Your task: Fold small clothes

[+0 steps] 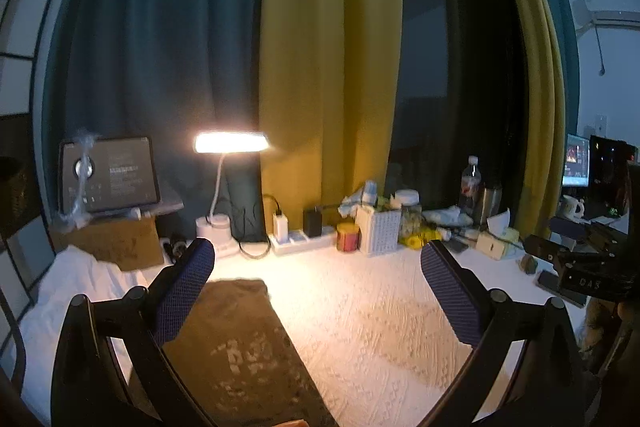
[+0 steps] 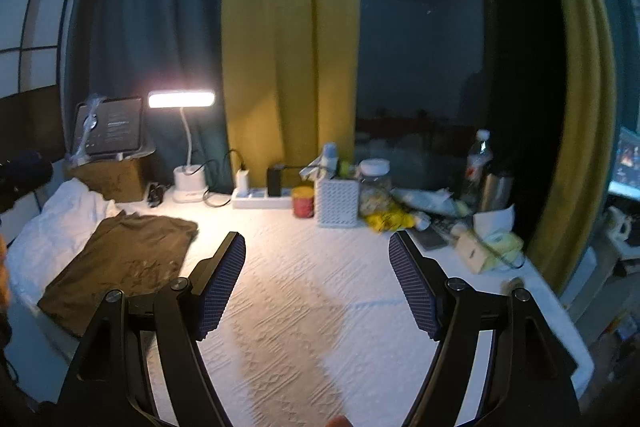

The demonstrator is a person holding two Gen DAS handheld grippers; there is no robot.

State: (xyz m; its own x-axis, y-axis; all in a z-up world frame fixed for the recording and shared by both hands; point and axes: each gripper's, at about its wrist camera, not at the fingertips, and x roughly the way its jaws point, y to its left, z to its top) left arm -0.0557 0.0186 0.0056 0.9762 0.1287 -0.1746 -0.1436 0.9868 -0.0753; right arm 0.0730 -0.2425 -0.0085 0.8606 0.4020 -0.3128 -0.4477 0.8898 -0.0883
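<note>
Olive-brown printed shirt (image 2: pixel 120 259) lies folded flat on the white cloth

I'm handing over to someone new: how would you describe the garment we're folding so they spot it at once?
Start at the lit desk lamp at the back of the white quilted table cover. In front of it and to the left lies the olive-brown T-shirt, folded flat, with a faded pale print. It is the only dark cloth there; the crumpled fabric beside it is white.
</note>
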